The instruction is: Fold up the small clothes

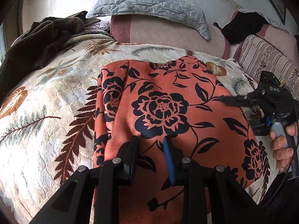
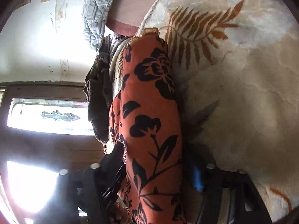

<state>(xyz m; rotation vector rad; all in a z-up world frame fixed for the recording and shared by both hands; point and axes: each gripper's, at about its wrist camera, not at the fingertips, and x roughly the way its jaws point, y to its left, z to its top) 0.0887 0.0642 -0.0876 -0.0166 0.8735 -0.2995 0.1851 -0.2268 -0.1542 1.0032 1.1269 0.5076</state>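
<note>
A bed is seen, covered by a cream blanket (image 1: 46, 100) printed with fern leaves. Spread on that blanket, toward the near side, lies the orange garment (image 1: 168, 97) with black flowers; a lengthwise fold is seen along its left edge. A grey quilted pillow (image 1: 149, 3) is propped behind on a pink cushion (image 1: 168, 31), and a dark brown fleece (image 1: 37, 37) is heaped at the far left of the bed. A striped cushion (image 1: 261, 56) is seen at the right.

The left tongs (image 1: 151, 141) are held over the near part of the garment, partly spread, with cloth seen between the fingers; whether it is pinched cannot be told. The right tongs (image 2: 157, 160) are set astride a raised fold of the garment, the fingers lying on either side of it; a firm pinch cannot be confirmed. A hand (image 1: 282, 145) is seen on the right handle.
</note>
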